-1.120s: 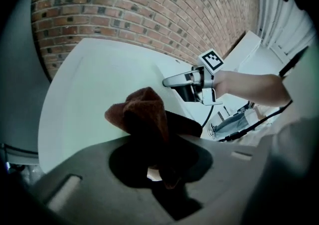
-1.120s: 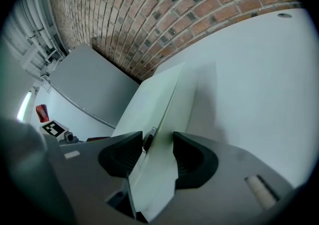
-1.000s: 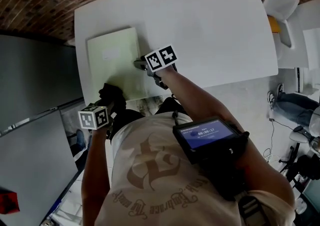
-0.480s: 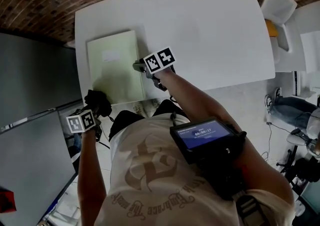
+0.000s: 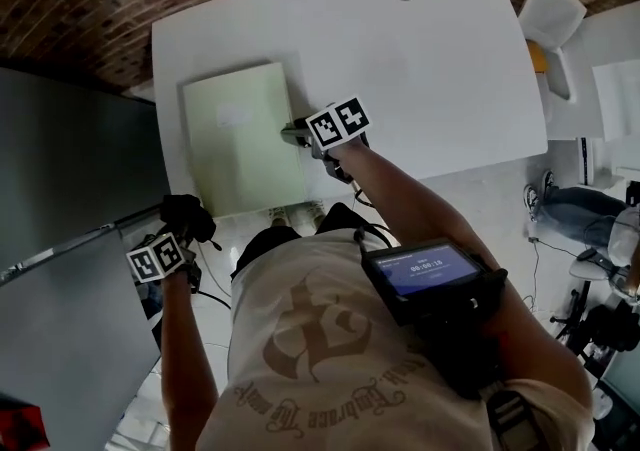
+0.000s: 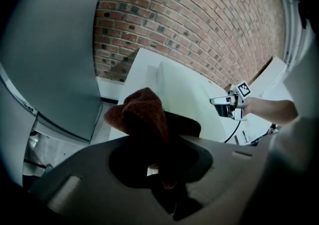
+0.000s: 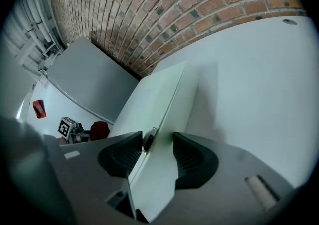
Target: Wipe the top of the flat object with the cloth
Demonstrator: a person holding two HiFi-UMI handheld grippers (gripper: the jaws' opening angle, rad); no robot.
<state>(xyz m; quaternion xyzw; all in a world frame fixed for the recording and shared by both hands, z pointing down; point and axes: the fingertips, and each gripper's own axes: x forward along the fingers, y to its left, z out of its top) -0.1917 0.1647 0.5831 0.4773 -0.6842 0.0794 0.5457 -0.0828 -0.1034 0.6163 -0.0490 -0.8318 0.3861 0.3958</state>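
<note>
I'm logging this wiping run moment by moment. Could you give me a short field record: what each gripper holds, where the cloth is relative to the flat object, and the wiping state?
left gripper: shut on the reddish-brown cloth
right gripper: shut on the right edge of the flat object
flat object: pale green, on the white table, towards its left end
cloth position: off the table's near edge, apart from the flat object
wiping: cloth not on the top
</note>
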